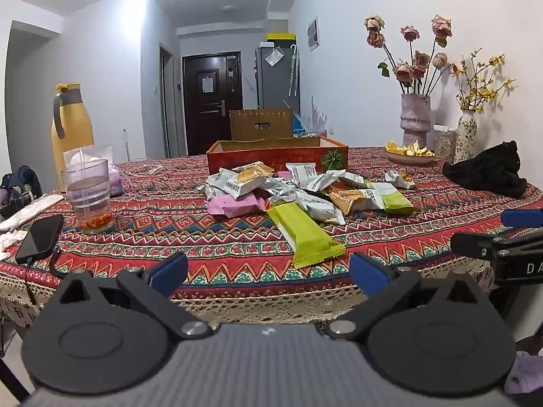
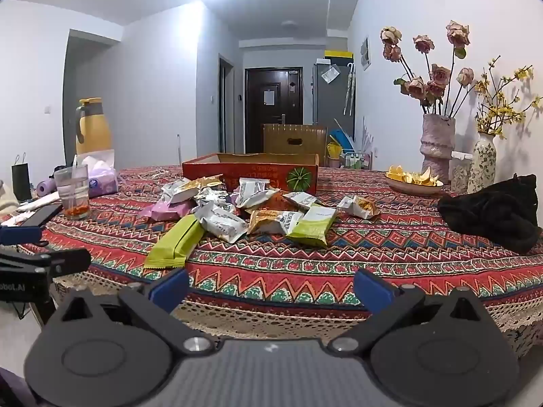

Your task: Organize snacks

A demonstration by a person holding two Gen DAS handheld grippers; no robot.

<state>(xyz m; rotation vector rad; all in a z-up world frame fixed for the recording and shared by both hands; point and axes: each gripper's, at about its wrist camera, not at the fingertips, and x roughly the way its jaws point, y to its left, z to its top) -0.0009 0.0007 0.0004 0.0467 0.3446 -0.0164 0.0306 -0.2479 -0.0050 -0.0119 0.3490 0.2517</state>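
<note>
A pile of wrapped snacks (image 1: 298, 190) lies mid-table, also in the right wrist view (image 2: 244, 210): silver, gold, pink and green packets. A long green packet (image 1: 302, 234) lies nearest the front edge, also in the right wrist view (image 2: 176, 240). Behind the pile stands an open red cardboard box (image 1: 278, 157), also in the right wrist view (image 2: 251, 169). My left gripper (image 1: 268, 268) is open and empty at the table's front edge. My right gripper (image 2: 269, 286) is open and empty, beside it to the right.
On the patterned tablecloth (image 1: 169, 224) are a glass with a straw (image 1: 90, 200), a phone (image 1: 40, 234), a yellow jug (image 1: 69, 129), a tissue pack (image 1: 115, 179), a black cloth (image 2: 492, 213), a plate of peels (image 2: 414, 179) and two flower vases (image 2: 437, 146).
</note>
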